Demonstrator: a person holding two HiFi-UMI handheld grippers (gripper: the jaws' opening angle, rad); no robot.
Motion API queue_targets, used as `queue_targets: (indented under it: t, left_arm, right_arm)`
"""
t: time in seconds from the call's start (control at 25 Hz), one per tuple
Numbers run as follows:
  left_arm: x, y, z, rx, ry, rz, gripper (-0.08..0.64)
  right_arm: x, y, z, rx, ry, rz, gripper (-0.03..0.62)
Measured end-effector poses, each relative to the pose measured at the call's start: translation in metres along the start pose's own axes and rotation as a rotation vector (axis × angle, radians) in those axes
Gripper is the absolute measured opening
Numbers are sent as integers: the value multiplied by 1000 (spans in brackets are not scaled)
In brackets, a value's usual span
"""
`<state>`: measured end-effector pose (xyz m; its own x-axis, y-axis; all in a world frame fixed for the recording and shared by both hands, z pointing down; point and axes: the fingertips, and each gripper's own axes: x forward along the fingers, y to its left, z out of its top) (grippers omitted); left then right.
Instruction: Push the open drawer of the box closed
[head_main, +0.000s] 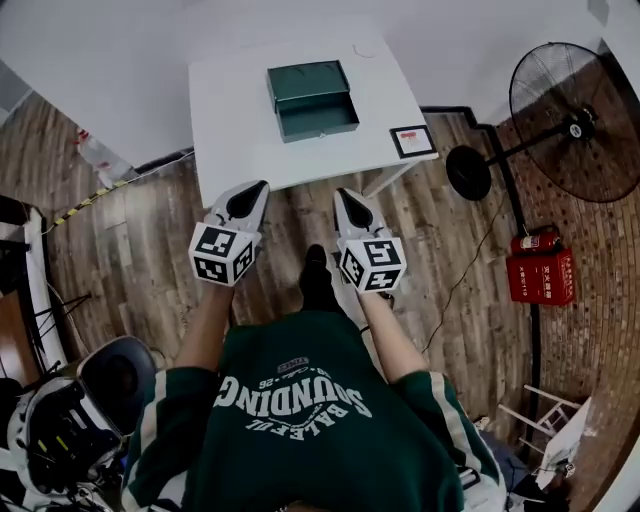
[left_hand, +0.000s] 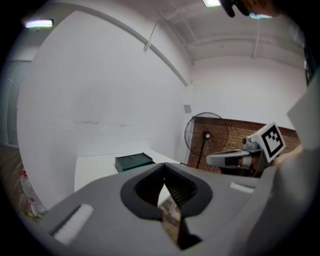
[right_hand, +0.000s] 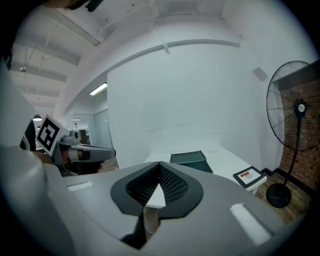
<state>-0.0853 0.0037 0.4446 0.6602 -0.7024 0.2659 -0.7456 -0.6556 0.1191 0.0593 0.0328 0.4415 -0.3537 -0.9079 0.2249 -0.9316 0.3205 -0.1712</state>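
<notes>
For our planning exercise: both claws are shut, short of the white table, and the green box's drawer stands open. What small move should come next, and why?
Probably carry the right claw forward over the table toward the drawer front. The drawer juts from the green box toward the person, while that claw and the left claw, shut and empty, hang short of the table.

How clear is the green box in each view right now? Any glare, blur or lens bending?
Head view: green box sharp, evenly lit, no glare; room edges bow outward. Left gripper view: box small and dim, fisheye bending, dark round border, ceiling light flares top left. Right gripper view: box small but clear, same round border.
</notes>
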Motion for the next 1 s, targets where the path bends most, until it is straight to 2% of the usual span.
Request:
queue_targets:
  t: [0.28,0.52,0.76,1.0]
  left_arm:
    - [90,51,42,-17,1,57,52]
    - [128,94,52,-38,9,105,52]
    - [148,134,48,-52,22,109,52]
    - [184,126,57,-51,44,83,52]
  right_arm:
    - [99,-56,37,-9,27,70,2]
    - [169,-76,51,-24,52,113,2]
    - [213,-70,51,-26,49,125,2]
    - [219,-103,52,-18,64,112,2]
